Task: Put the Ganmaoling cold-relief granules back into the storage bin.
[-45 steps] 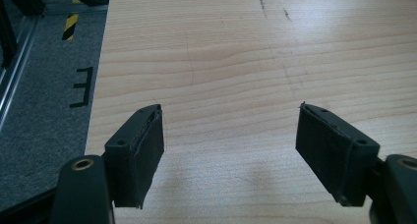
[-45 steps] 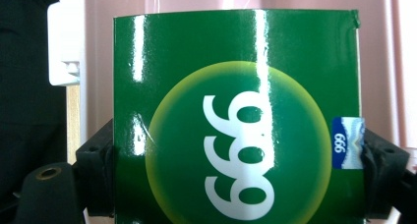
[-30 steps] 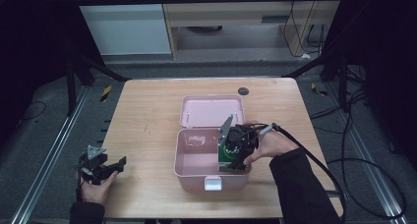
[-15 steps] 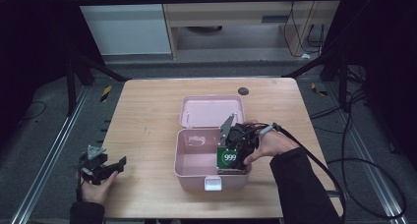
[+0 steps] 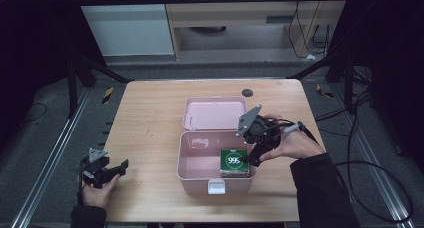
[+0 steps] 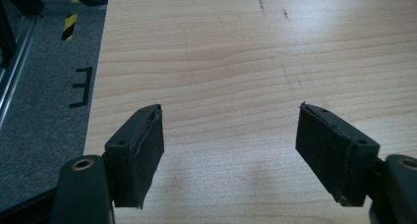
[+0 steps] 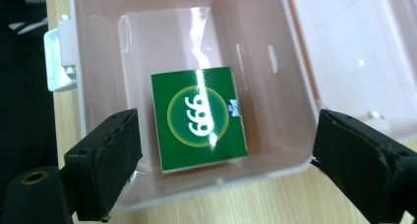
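Observation:
A green packet marked 999 (image 5: pixel 234 162) (image 7: pixel 198 117) lies flat on the floor of an open pink plastic box (image 5: pixel 192 168) (image 7: pixel 275 150), at the box's right end. My right gripper (image 5: pixel 253 152) (image 7: pixel 223 170) hangs open just above the box's right rim, with the packet free between and below its jaws. Far off at the table's front left corner, my left gripper (image 5: pixel 119 169) (image 6: pixel 230 153) stands open over bare wood, with nothing between its fingers (image 6: pixel 142 148).
The box's lid (image 5: pixel 214 114) lies folded back behind it, and a white latch (image 5: pixel 216 187) sits on the front wall. A small dark round mark (image 5: pixel 247 92) shows near the table's far edge. Metal rails and cables run along the floor on both sides.
The right gripper has let go of the green packet, which now lies in the box, and has drawn back to the right and up. The left gripper has stayed put.

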### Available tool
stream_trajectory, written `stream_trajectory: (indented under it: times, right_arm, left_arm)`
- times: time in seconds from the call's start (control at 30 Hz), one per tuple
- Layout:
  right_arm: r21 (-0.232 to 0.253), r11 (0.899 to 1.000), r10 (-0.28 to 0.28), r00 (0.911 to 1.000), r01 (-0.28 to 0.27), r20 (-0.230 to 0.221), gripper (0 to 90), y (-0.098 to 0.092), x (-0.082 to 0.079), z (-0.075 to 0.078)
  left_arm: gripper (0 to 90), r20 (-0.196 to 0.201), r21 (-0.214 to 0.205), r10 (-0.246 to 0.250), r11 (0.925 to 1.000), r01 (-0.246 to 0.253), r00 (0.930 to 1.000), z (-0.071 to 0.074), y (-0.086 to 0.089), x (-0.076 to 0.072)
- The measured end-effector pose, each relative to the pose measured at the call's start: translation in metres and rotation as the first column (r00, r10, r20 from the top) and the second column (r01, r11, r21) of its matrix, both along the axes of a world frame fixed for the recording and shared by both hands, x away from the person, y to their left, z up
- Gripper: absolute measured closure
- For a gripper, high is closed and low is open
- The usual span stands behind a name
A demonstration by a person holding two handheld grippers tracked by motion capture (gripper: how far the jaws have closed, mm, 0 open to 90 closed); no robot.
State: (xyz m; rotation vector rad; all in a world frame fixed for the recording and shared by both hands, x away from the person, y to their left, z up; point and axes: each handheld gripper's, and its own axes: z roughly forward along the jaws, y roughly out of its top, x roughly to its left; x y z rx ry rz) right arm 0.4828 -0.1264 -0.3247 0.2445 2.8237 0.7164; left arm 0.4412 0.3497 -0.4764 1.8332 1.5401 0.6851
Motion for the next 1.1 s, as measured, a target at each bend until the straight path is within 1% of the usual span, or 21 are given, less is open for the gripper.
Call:
stream_trajectory:
  times: [0.03,0.07,0.13,0.23,0.3,0.33,0.4,0.5,0.53,0.57,0.6,0.63,0.67,0.73,0.87,0.9,0.93,0.97,1.07,1.1]
  right_arm:
    - [0.004,1.000,-0.004,1.0000,0.004,0.002,11.3,-0.002,0.000,0.001]
    - [0.030,0.999,-0.018,0.9998,0.018,-0.001,11.3,-0.009,-0.001,0.003]
    - [0.045,0.998,-0.043,0.9991,0.043,0.002,11.3,-0.016,-0.002,0.005]
    - [0.075,0.993,-0.093,0.9955,0.092,0.012,11.3,-0.030,-0.005,0.004]
    - [0.102,0.988,-0.121,0.9924,0.118,0.022,11.1,-0.039,-0.007,0.002]
    - [0.117,0.984,-0.142,0.9896,0.138,0.025,10.7,-0.044,-0.008,0.000]
    - [0.135,0.978,-0.166,0.9858,0.161,0.026,10.4,-0.051,-0.010,-0.003]
    - [0.166,0.962,-0.222,0.9745,0.215,0.031,9.2,-0.063,-0.012,-0.011]
    - [0.179,0.953,-0.253,0.9671,0.244,0.029,8.9,-0.068,-0.012,-0.015]
    - [0.190,0.946,-0.272,0.9619,0.262,0.029,8.4,-0.073,-0.012,-0.019]
    - [0.200,0.936,-0.300,0.9536,0.289,0.028,7.9,-0.077,-0.011,-0.023]
    - [0.209,0.928,-0.320,0.9471,0.307,0.028,7.8,-0.080,-0.011,-0.027]
    - [0.220,0.914,-0.355,0.9346,0.340,0.027,7.6,-0.085,-0.011,-0.032]
    - [0.244,0.893,-0.394,0.9189,0.378,0.018,7.7,-0.092,-0.010,-0.041]
    - [0.274,0.855,-0.455,0.8904,0.440,-0.010,7.6,-0.103,-0.010,-0.059]
    - [0.277,0.843,-0.476,0.8795,0.461,-0.017,7.1,-0.105,-0.010,-0.065]
    - [0.280,0.836,-0.488,0.8728,0.472,-0.016,6.8,-0.107,-0.010,-0.068]
    - [0.287,0.820,-0.511,0.8591,0.495,-0.021,6.8,-0.110,-0.010,-0.074]
    - [0.312,0.779,-0.562,0.8264,0.544,-0.037,6.4,-0.116,-0.010,-0.087]
    - [0.314,0.770,-0.574,0.8182,0.555,-0.038,6.3,-0.118,-0.010,-0.090]
  left_arm:
    - [25.9,-0.001,0.000,0.000,1.0000,0.000,1.0000,0.000,0.000,0.000]
    - [25.9,-0.001,0.000,0.000,1.0000,0.000,1.0000,0.000,0.000,0.000]
    - [25.9,0.000,0.001,-0.001,1.0000,0.001,1.0000,0.000,0.000,0.000]
    - [25.9,-0.001,0.002,-0.001,1.0000,0.001,1.0000,0.000,0.000,0.000]
    - [26.0,-0.002,0.003,-0.002,1.0000,0.002,1.0000,0.000,-0.001,0.000]
    - [26.1,-0.002,0.004,-0.002,1.0000,0.002,1.0000,0.000,-0.001,0.000]
    - [26.1,-0.002,0.002,-0.002,1.0000,0.002,1.0000,0.000,-0.001,0.000]
    - [26.3,-0.003,0.002,-0.003,1.0000,0.003,1.0000,0.000,-0.001,0.000]
    - [26.4,-0.003,0.002,-0.004,1.0000,0.004,1.0000,0.000,-0.001,0.000]
    - [26.5,-0.003,0.002,-0.004,1.0000,0.004,1.0000,0.000,-0.001,0.000]
    - [26.5,-0.004,0.002,-0.004,1.0000,0.004,1.0000,0.000,-0.001,0.000]
    - [26.6,-0.004,0.001,-0.005,1.0000,0.005,1.0000,0.000,-0.001,0.000]
    - [26.6,-0.005,0.001,-0.005,1.0000,0.005,1.0000,0.000,-0.001,0.000]
    - [26.6,-0.005,0.002,-0.004,1.0000,0.004,1.0000,-0.001,-0.001,0.000]
    - [26.6,-0.005,0.003,-0.004,1.0000,0.004,1.0000,-0.001,-0.002,0.000]
    - [26.6,-0.005,0.003,-0.004,1.0000,0.004,1.0000,-0.001,-0.002,0.000]
    - [26.6,-0.005,0.003,-0.004,1.0000,0.004,1.0000,-0.001,-0.002,0.000]
    - [26.6,-0.005,0.002,-0.004,1.0000,0.004,1.0000,-0.001,-0.001,0.000]
    - [26.6,-0.005,0.003,-0.005,1.0000,0.005,1.0000,-0.001,-0.001,0.000]
    - [26.6,-0.005,0.003,-0.005,1.0000,0.005,1.0000,-0.001,-0.001,0.000]
